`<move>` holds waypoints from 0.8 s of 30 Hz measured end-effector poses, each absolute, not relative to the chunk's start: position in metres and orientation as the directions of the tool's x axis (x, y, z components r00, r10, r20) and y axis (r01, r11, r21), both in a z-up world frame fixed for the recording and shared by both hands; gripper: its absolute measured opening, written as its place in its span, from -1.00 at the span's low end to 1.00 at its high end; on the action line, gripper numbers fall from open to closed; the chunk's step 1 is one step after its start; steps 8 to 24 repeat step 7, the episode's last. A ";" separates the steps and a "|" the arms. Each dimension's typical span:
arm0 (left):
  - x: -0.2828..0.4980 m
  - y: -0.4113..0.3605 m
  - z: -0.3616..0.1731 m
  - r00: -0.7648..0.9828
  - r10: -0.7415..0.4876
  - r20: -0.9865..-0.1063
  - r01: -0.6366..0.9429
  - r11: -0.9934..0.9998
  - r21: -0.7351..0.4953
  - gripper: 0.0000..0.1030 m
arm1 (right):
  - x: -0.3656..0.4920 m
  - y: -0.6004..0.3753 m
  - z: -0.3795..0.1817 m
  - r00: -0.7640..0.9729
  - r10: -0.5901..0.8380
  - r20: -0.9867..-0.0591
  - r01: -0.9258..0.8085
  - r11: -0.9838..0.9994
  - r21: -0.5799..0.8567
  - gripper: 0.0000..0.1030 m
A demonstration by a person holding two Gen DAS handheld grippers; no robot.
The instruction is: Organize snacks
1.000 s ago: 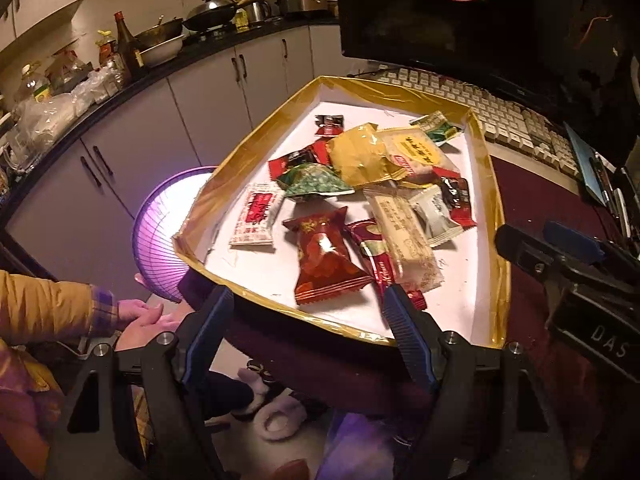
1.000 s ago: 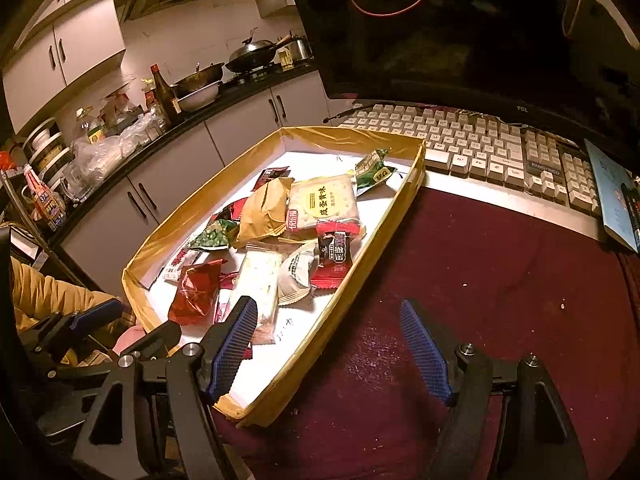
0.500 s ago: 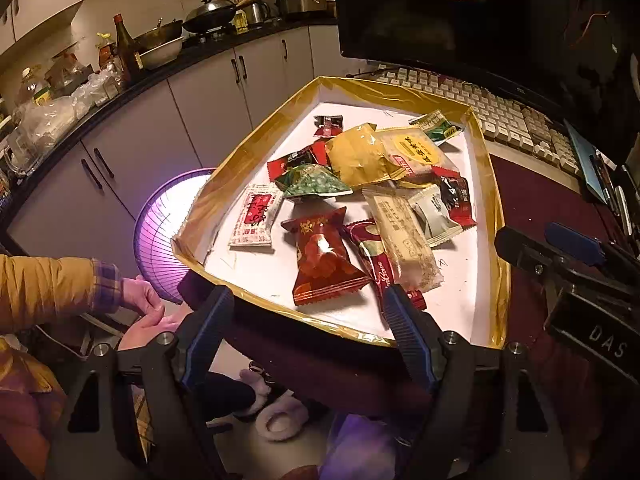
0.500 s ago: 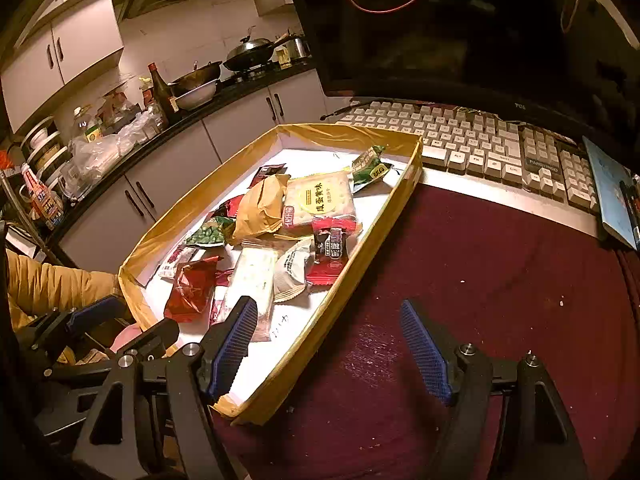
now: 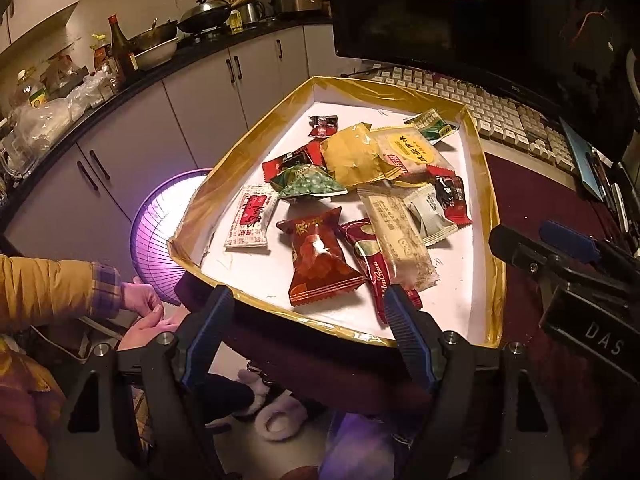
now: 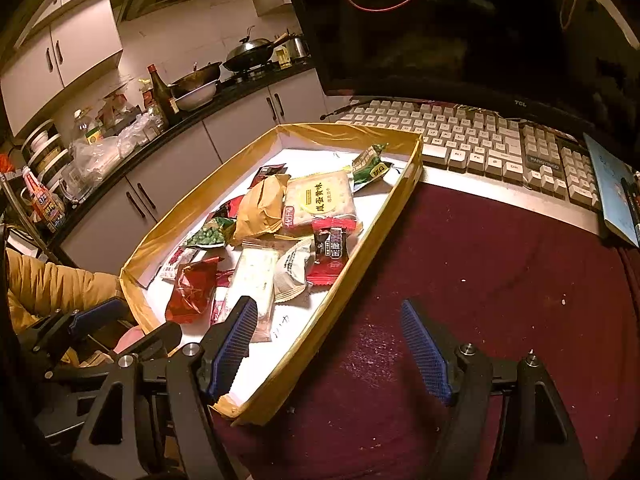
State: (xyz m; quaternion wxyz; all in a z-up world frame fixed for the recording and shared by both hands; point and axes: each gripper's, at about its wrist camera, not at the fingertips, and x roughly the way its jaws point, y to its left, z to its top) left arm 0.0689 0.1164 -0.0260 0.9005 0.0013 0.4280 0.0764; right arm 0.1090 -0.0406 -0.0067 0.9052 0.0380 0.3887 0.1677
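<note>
A shallow white tray with a gold rim (image 5: 256, 132) (image 6: 408, 184) lies on a dark red table and holds several snack packets. Nearest are a red candy-shaped packet (image 5: 320, 256) (image 6: 192, 288), a long beige biscuit packet (image 5: 400, 236) (image 6: 256, 276) and a white-and-red packet (image 5: 252, 220). Farther back lie a yellow bag (image 5: 352, 156) (image 6: 260, 204) and a cracker pack (image 5: 408, 148) (image 6: 320, 200). My left gripper (image 5: 310, 328) is open and empty, just in front of the tray's near edge. My right gripper (image 6: 332, 344) is open and empty, straddling the tray's right rim.
A keyboard (image 6: 480, 140) and a dark monitor (image 6: 480, 20) stand behind the tray. A blue book (image 6: 612, 184) lies at the far right. The dark red mat (image 6: 500, 280) spreads right of the tray. A purple fan (image 5: 160, 232) and a person's hands (image 5: 144, 312) are left, below the table.
Both grippers stay open and nearly still. The views have shifted slightly. The person's hands at lower left have moved a little.
</note>
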 end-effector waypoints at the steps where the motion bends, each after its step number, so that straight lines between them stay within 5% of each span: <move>1: 0.069 0.117 -0.026 0.622 0.134 -0.772 -0.133 0.989 0.064 0.50 | 0.109 -0.040 -0.007 0.642 0.332 -0.691 -0.274 0.941 0.198 0.48; 24: 0.068 0.114 -0.026 0.629 0.123 -0.767 -0.115 0.991 0.065 0.50 | 0.108 -0.041 -0.006 0.641 0.337 -0.690 -0.275 0.940 0.204 0.48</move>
